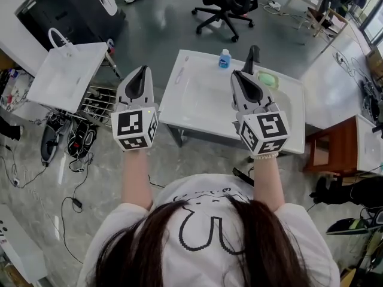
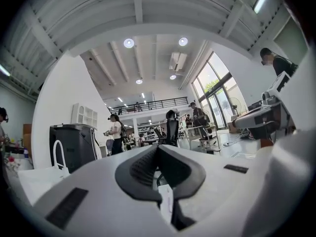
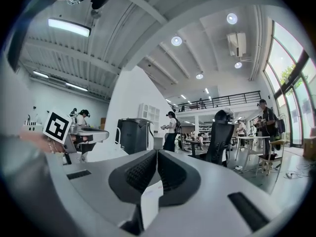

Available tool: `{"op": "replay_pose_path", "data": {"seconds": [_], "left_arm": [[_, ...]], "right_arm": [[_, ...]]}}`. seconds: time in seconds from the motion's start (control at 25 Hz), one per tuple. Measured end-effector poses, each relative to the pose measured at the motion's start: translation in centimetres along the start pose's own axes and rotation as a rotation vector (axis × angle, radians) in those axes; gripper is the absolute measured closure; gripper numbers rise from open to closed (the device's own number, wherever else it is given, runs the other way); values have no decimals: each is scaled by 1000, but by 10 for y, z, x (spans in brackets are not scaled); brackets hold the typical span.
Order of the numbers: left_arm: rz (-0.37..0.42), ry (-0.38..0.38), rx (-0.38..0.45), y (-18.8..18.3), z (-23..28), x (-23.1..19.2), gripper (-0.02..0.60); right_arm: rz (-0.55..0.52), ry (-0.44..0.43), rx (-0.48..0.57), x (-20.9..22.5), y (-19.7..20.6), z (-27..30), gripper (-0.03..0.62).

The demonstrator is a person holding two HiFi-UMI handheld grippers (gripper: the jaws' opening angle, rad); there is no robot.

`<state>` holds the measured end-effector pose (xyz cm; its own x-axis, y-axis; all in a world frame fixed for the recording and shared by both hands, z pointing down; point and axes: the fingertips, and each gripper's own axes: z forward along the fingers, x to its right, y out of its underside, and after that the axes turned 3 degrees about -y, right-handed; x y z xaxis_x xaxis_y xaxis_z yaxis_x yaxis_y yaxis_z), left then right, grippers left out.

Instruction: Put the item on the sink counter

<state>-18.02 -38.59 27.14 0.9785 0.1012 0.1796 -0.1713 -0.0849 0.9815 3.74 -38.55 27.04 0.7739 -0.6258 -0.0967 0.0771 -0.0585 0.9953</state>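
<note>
both grippers are held level above a white sink counter (image 1: 281, 130), seen from the head view. the left gripper (image 1: 142, 70) is clenched shut with nothing between its jaws, as its own view confirms (image 2: 157, 149). the right gripper (image 1: 240, 76) is likewise closed on nothing (image 3: 156, 154).

no item is carried. a small blue-capped bottle (image 1: 224, 58) stands upright at the counter's 12 o'clock edge, beside a black faucet (image 1: 252, 57). a pale green object (image 1: 267, 78) lies at about 2 o'clock. either may be the task's item, judged already set down; which one cannot be told.

the right gripper's tip is seen just before the faucet, so the faucet could be struck if that hand is pushed forward carelessly. the bottle, narrow and close to the basin (image 1: 203, 94), could be tipped into it by a brush from either gripper. with both jaws closed, a fresh pick would be fumbled unless they are opened first. a second white sink unit (image 1: 66, 73) at 10 o'clock could be mistaken for the target counter.
</note>
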Motion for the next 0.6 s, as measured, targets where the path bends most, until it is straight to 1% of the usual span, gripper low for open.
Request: {"op": "replay_pose_path", "data": {"seconds": [0.32, 0.6], "left_arm": [[21, 9, 72, -31, -5, -10, 572], [36, 7, 83, -41, -10, -8, 572]], "right_arm": [[-67, -3, 33, -5, -30, 1, 562], [-102, -7, 52, -8, -42, -4, 562]]}}
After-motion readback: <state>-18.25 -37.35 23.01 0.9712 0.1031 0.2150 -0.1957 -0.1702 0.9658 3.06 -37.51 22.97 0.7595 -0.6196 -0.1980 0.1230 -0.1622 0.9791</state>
